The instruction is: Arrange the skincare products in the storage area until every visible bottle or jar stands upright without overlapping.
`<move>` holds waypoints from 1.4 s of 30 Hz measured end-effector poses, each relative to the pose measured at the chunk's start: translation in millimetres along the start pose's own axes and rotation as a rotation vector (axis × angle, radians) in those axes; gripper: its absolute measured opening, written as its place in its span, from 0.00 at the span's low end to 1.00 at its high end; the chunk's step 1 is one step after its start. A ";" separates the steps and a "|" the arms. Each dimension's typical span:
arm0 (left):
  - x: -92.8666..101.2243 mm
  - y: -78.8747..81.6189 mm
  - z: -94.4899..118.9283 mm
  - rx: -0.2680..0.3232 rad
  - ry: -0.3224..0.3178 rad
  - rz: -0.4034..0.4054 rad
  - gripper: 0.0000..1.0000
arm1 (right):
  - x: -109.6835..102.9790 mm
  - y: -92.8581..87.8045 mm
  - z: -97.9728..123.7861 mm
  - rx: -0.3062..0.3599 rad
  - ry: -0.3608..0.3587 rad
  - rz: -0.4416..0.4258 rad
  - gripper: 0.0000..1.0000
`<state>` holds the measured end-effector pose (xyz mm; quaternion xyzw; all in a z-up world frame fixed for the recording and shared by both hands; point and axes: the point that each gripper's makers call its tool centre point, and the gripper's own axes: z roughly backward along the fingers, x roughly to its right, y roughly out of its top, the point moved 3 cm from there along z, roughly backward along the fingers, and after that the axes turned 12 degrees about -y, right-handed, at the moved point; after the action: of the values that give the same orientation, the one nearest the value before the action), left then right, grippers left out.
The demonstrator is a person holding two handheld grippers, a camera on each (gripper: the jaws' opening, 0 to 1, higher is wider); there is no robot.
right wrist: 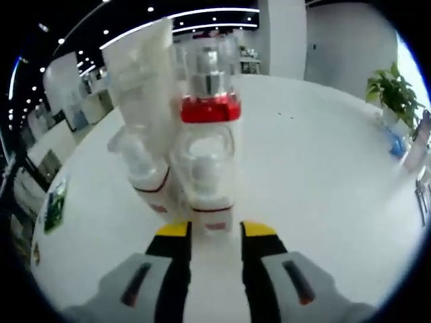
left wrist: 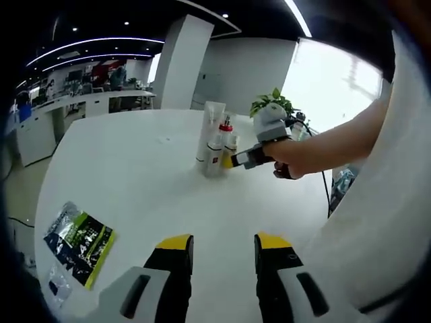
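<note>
Skincare bottles stand clustered upright near the middle of the white table [left wrist: 135, 168]: tall white tube [left wrist: 212, 128], red-collared bottle [left wrist: 221, 145], a smaller bottle [left wrist: 231, 145] just beside. Right gripper [left wrist: 232, 160] is reaching in low at the small bottle, a bare forearm [left wrist: 330, 145] behind it. Right gripper view: jaws sit narrow either side of the base of the clear bottle [right wrist: 205, 168], apparently gripping it, though contact is hard to confirm. Left gripper [left wrist: 222, 245] hangs back over bare table, jaws parted, holding nothing.

Doing it well, I'd judge: keep the grip low and level, slide or set the bottle clear of the red-collared bottle [right wrist: 210, 94] and tube [right wrist: 145, 74] so nothing tips; they're packed close.

Left gripper view adds the foil packets [left wrist: 77, 239] near the table edge and the whole cluster from afar; the potted plant [left wrist: 273, 104] appears in both. Right gripper view adds close-up spacing, plus a second pump bottle [right wrist: 138, 161] behind-left.
</note>
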<state>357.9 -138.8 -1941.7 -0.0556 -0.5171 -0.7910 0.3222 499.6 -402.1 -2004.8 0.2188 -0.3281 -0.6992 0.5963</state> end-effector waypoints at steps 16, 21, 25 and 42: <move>-3.6 7.4 -9.4 0.015 -0.009 -0.001 0.37 | 18.1 -6.1 6.6 -0.007 0.010 0.040 0.24; -4.8 5.6 -6.7 0.017 0.000 0.003 0.37 | 13.6 -3.2 5.8 0.004 0.017 0.053 0.24; -4.8 3.9 -5.5 0.017 0.006 0.002 0.37 | 13.9 -1.2 4.6 0.009 0.019 0.059 0.24; -8.0 2.4 3.2 0.025 0.027 0.004 0.37 | 6.8 6.1 7.6 0.032 0.049 0.070 0.22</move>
<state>364.8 -133.0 -1941.8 -0.0420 -0.5222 -0.7846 0.3317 497.2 -407.7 -1994.6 0.2338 -0.3318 -0.6670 0.6248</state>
